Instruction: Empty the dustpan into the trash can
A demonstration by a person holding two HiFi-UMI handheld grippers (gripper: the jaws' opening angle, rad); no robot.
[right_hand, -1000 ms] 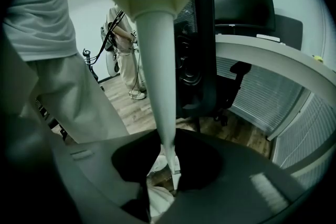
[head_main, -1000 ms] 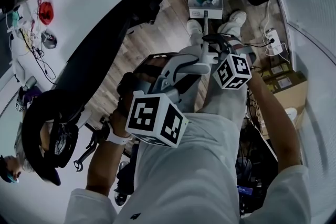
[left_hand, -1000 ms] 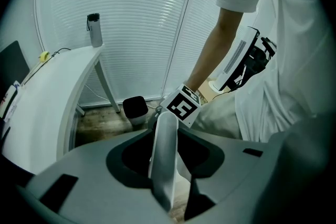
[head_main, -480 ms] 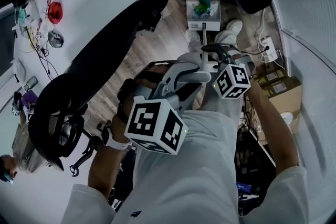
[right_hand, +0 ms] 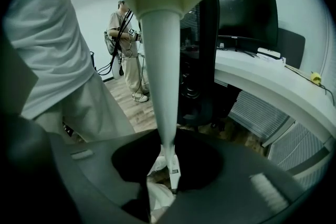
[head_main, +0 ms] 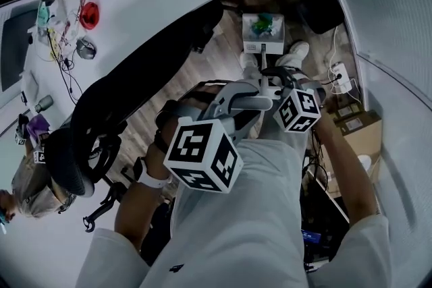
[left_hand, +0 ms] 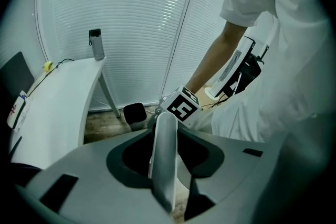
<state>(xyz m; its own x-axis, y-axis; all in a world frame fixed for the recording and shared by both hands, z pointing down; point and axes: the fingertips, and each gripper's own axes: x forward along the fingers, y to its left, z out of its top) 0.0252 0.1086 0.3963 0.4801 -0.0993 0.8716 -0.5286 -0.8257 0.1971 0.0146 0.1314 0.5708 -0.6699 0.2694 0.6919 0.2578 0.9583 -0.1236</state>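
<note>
The right claw [right_hand: 171, 181] is clamped on the dustpan's long, tapering pale plastic handle [right_hand: 160, 60]; behind it a curved white counter [right_hand: 262, 86] carries a dark monitor [right_hand: 247, 16]; a person [right_hand: 128, 55] stands on the wooden floor [right_hand: 134, 107].

The person wears a white short-sleeved shirt [head_main: 256, 219], pale trousers [right_hand: 92, 107] and white shoes [head_main: 297, 52]. A white band [head_main: 152, 179] circles the left wrist

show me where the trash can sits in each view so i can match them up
Head view: the trash can is a dark shape near the top right, on the floor just beyond the person's shoes.
Left gripper view: low and left of centre, beside the desk leg.
Right gripper view: not in it.
Shared landmark: the wooden floor.
</note>
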